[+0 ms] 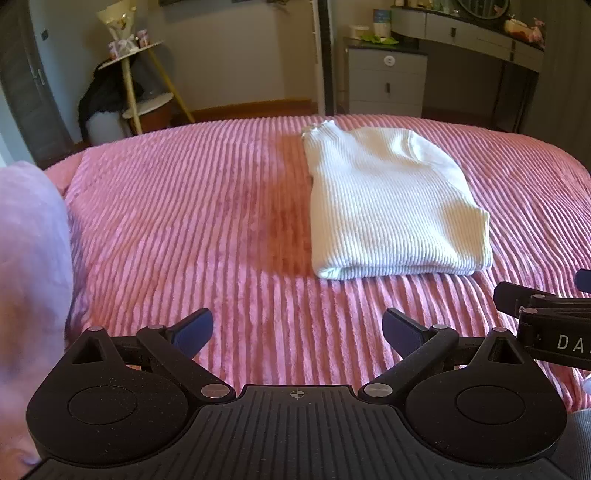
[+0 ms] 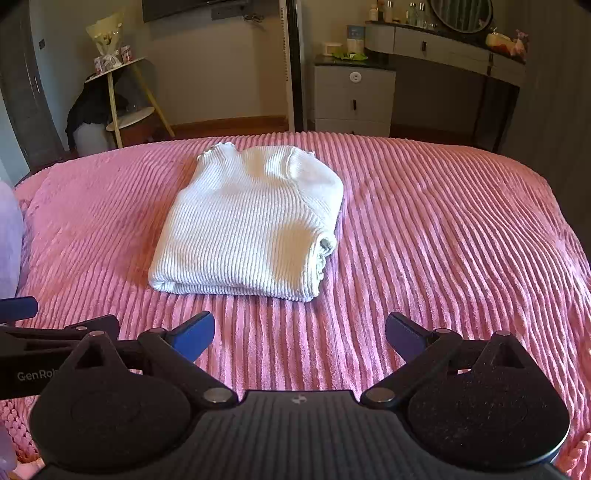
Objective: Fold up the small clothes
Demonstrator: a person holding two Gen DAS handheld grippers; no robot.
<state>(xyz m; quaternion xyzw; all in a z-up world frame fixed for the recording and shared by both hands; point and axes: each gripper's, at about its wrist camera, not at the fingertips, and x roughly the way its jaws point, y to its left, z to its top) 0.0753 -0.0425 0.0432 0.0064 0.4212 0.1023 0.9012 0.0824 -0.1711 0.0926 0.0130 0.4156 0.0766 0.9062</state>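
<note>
A white ribbed knit garment (image 1: 391, 206) lies folded into a compact rectangle on the pink ribbed bedspread (image 1: 192, 229). In the right wrist view the same garment (image 2: 247, 225) sits ahead and slightly left, its folded edge nearest me. My left gripper (image 1: 297, 332) is open above the bedspread, short of the garment and to its left, nothing between its fingers. My right gripper (image 2: 300, 334) is open too, just short of the garment's near edge, holding nothing. Each gripper shows at the edge of the other's view.
A lilac cloth or pillow (image 1: 29, 280) lies at the left edge of the bed. Beyond the bed stand a tiered side stand (image 1: 136, 81), a grey drawer unit (image 1: 386, 83) and a dressing table (image 1: 476, 33). The pink bedspread (image 2: 461, 229) stretches bare to the right.
</note>
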